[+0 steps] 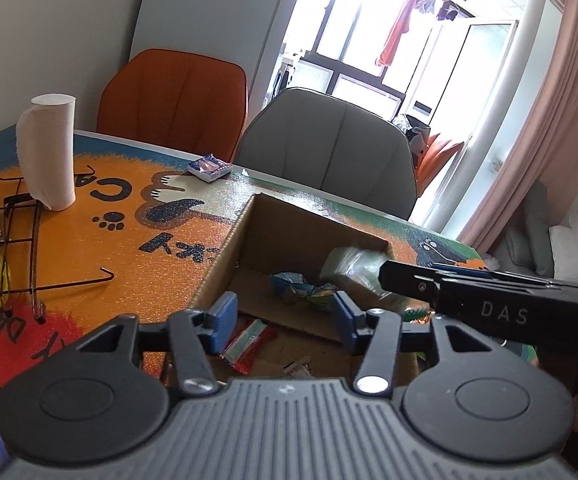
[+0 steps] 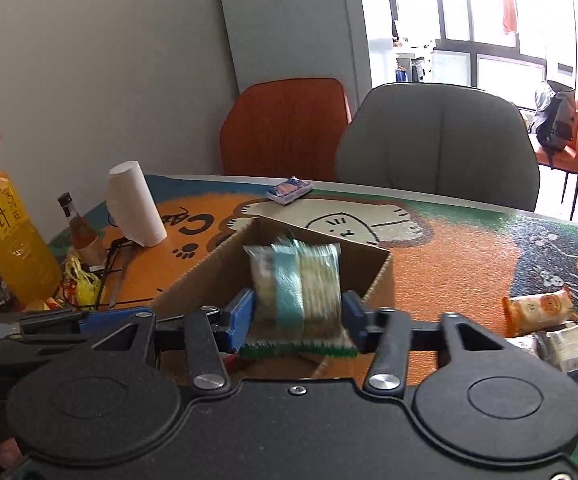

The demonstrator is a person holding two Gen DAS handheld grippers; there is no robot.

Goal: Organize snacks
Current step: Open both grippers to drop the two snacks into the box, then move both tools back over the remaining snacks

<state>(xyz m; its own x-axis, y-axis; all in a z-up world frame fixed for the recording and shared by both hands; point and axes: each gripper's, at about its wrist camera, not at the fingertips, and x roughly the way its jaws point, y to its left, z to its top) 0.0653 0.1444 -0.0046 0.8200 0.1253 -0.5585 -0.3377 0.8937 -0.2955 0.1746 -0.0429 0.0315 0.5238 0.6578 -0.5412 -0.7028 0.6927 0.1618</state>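
Two grippers hang over the open cardboard box (image 1: 225, 256) on my cartoon-cat table mat (image 2: 449, 264), side by side and both tipped downward. Between the blue pads of the right gripper (image 2: 299, 316) sits a green-and-white striped snack packet (image 2: 297, 284), upright over the box's inside; it shows smeared while the fingers are sharp, so I read it as loose in half-spread tongs, not pinched. From the left wrist camera I see the left gripper (image 1: 285, 316) with its tongs about half spread and nothing between them, poised above the near wall of the box. Below it, low in the left wrist view, lies a red-and-white wrapper (image 1: 249, 344), and farther in on the box floor some crumpled blue wrappers (image 1: 301, 286). Off to the right on the mat wait an orange snack pack (image 2: 541, 308) and, just beside it, clear-wrapped packs (image 2: 569, 348). One small blue packet (image 2: 289, 191) lies at the far edge of the table, in front of the orange chair (image 2: 285, 128) and the grey chair (image 2: 437, 140). A paper roll (image 2: 137, 204) stands at the left, with a big orange juice bottle (image 2: 9, 240) well beyond it.
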